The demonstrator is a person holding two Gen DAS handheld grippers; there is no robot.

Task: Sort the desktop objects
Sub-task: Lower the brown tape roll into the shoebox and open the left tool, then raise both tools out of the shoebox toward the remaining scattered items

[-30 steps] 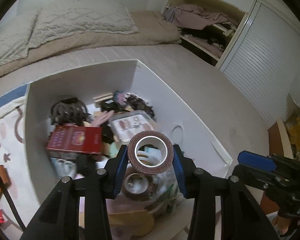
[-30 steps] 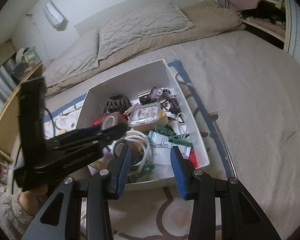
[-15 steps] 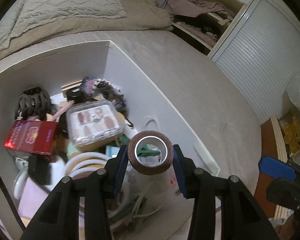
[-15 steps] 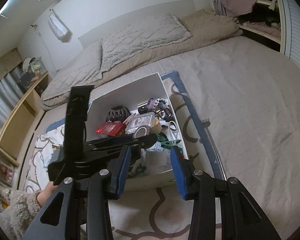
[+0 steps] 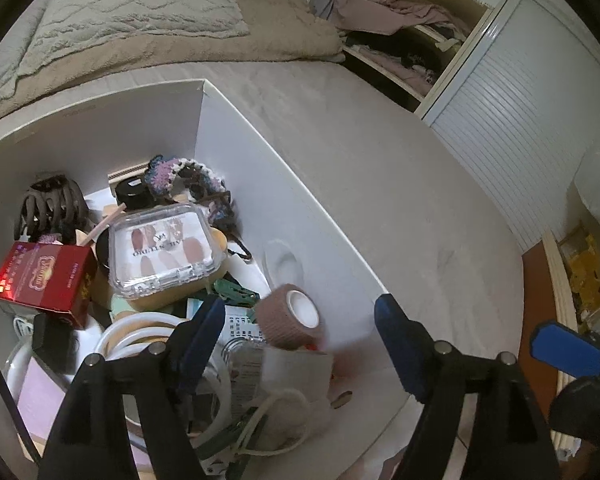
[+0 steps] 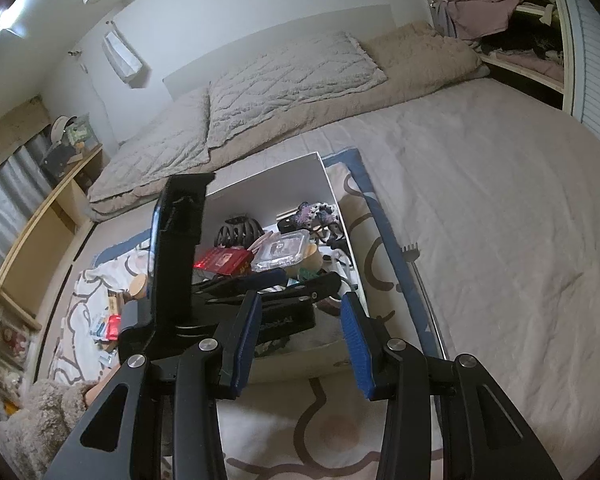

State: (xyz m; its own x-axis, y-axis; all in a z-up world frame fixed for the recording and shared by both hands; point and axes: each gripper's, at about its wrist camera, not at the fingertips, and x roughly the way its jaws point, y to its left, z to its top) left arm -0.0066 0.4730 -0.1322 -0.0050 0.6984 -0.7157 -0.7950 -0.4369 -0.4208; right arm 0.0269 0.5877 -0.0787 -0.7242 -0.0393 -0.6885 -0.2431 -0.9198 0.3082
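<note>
Had just sprung the left gripper wide open, freeing the roll that half a second earlier sat clamped upright as a ring between the blue pads. Found that roll now tipped, blurred and clear of both pads, at lower centre of the left view, inside the box close to its right wall. Could not tell whether landed or in mid-drop. Judged this item as good as sorted, with the left gripper empty for the next pick. Kept the right gripper part open with nothing between the pads, hovering at lower centre of the right view, short of the box's near edge. Looked a soft, ribbed brown wrap on a smooth white core, that roll: light, likely to bounce or settle among clutter without harm. Noted stiff white card for the box walls, smooth and matte. Noted inside, at middle left, a glossy red carton with sharp corners; beside it a clear hard case with rounded corners; above left, a dark toothed hair claw; at upper centre, a knobbly crocheted band; below, a coiled white cable and a green peg. Beyond the box, only a plain, faintly creased bed cover.
</note>
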